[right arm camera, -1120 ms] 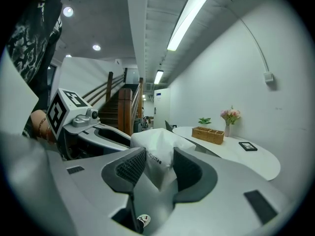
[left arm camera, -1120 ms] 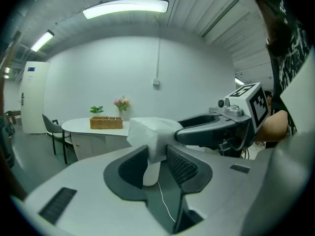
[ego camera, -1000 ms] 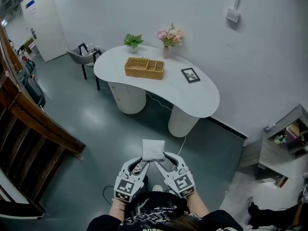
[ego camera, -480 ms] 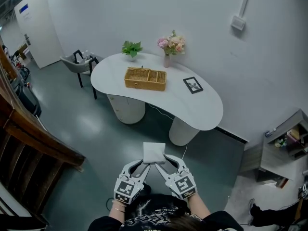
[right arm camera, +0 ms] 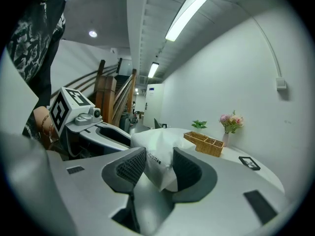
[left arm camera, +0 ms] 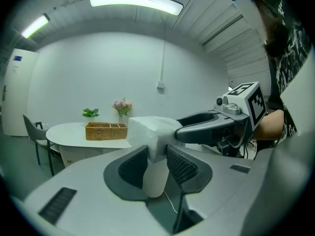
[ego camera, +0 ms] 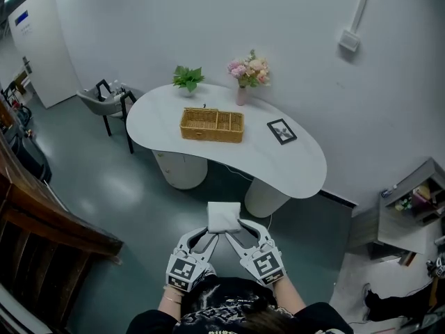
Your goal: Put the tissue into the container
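Note:
A white tissue pack (ego camera: pixel 223 216) hangs in the air in front of the person, held from both sides. My left gripper (ego camera: pixel 208 234) is shut on its left end, and my right gripper (ego camera: pixel 240 232) is shut on its right end. In the left gripper view the tissue pack (left arm camera: pixel 152 131) is pinched between the ribbed pads. The right gripper view shows the tissue pack (right arm camera: pixel 158 154) squeezed between that gripper's jaws too. The container, a woven basket (ego camera: pixel 212 124) with compartments, stands on the white table (ego camera: pixel 292 165) farther ahead.
On the table are a potted plant (ego camera: pixel 187 77), a vase of flowers (ego camera: pixel 248 70) and a small picture frame (ego camera: pixel 281 131). A grey chair (ego camera: pixel 104 101) stands left of the table. A wooden stair rail (ego camera: pixel 42 221) runs along the left, and a shelf (ego camera: pixel 417 207) stands at the right.
The person has walked toward the table, so table and basket sit nearer and lower in the head view. Both grippers keep the same hold on the tissue pack.

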